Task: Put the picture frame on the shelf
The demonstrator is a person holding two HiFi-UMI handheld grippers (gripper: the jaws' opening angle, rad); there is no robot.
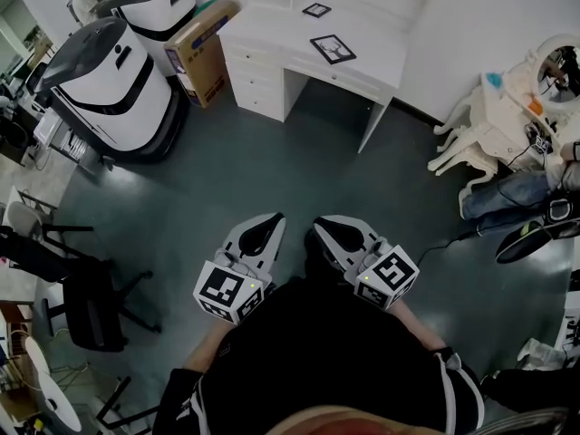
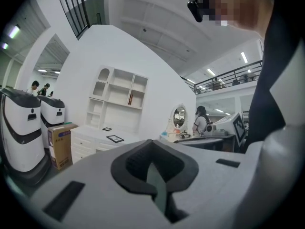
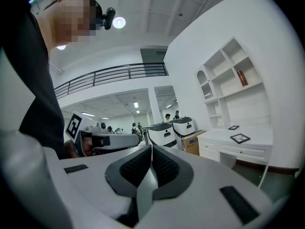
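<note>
Picture frame on desk, box print illegible

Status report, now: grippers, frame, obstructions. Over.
Both shut, empty: left gripper, right gripper. The large picture frame and small picture frame lie on desk, untouched. The cardboard box and white robots stand left of desk, not between.

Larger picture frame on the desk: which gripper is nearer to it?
Right, narrowly. In the head view the right gripper is almost straight below the larger picture frame; the left gripper is offset leftward. Both are far from the desk.
</note>
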